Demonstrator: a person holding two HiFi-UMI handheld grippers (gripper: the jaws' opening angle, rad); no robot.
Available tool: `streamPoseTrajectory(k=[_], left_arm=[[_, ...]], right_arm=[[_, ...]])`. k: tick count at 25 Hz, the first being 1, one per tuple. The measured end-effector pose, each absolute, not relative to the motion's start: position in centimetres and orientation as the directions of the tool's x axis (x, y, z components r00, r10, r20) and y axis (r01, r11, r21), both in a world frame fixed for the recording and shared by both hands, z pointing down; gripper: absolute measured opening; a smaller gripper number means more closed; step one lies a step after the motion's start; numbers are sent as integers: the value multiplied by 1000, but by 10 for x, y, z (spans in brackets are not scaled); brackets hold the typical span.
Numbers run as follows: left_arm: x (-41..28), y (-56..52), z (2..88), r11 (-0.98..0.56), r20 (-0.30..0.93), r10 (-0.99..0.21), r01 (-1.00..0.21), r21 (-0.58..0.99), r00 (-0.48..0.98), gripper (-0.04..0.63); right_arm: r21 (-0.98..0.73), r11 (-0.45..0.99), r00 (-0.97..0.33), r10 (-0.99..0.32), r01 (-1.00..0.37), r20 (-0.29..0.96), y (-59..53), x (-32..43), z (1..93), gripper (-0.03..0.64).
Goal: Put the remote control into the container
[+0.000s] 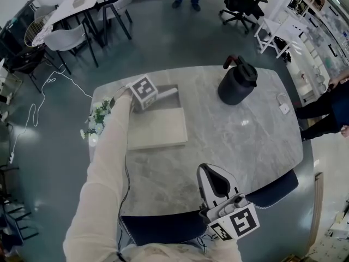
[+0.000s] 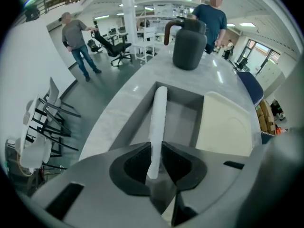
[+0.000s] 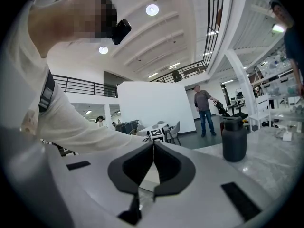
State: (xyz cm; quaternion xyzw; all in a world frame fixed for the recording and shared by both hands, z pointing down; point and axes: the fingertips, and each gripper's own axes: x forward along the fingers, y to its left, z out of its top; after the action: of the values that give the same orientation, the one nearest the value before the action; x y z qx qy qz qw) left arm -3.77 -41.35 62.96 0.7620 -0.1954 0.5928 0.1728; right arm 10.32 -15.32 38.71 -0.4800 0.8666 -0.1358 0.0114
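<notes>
A long white remote control (image 2: 158, 122) is clamped by its near end between the pads of my left gripper (image 2: 156, 158), which points steeply down. The remote's far end reaches over the grey open container (image 2: 183, 120) at the table's back left. In the head view the left gripper (image 1: 147, 96) sits under its marker cube, with the remote (image 1: 168, 92) sticking out to the right above the container (image 1: 163, 103). My right gripper (image 1: 211, 171) hovers near the table's front edge, shut (image 3: 153, 144) with nothing between its fingers.
A cream flat panel (image 1: 158, 127) lies against the container's near side. A dark jug (image 1: 238, 82) stands at the back of the grey marble table (image 1: 240, 135). A small white item (image 1: 284, 108) lies at the right edge, a plant (image 1: 98, 116) at the left. People stand around.
</notes>
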Motion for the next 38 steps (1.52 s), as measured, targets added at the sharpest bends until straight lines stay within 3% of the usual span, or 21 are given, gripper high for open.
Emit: streamPoseTrajectory(k=[5, 9, 10, 12, 19, 22, 26, 33, 38], left_arm=[[-42, -433, 630, -875, 961, -213, -472, -108, 175, 69], [-42, -427, 639, -945, 970, -225, -264, -194, 91, 65], [-44, -424, 642, -955, 974, -219, -218, -202, 54, 12], [-47, -419, 652, -963, 977, -211, -168, -210, -11, 12], [-49, -421, 659, -957, 972, -234, -176, -232, -10, 12], [-37, -427, 637, -938, 953, -292, -217, -269, 82, 12], [-2, -412, 585, -908, 864, -367, -334, -252, 345, 12], [34, -327, 464, -875, 535, -449, -474, -100, 716, 12], [28, -241, 383, -871, 322, -462, -491, 10, 826, 12]], right_arm=[[-247, 499, -536, -836, -831, 118, -155, 104, 390, 17], [-249, 500, -538, -834, -830, 119, -158, 101, 392, 17], [-248, 501, -539, -834, -829, 119, -158, 100, 392, 17], [-247, 503, -541, -832, -828, 120, -159, 100, 392, 17], [-247, 495, -534, -837, -833, 123, -159, 103, 393, 17], [-241, 498, -535, -837, -833, 118, -158, 102, 390, 17], [-230, 510, -543, -833, -829, 109, -154, 98, 381, 17], [-191, 543, -565, -822, -817, 79, -138, 82, 355, 17], [-159, 570, -584, -810, -806, 56, -120, 68, 335, 17]])
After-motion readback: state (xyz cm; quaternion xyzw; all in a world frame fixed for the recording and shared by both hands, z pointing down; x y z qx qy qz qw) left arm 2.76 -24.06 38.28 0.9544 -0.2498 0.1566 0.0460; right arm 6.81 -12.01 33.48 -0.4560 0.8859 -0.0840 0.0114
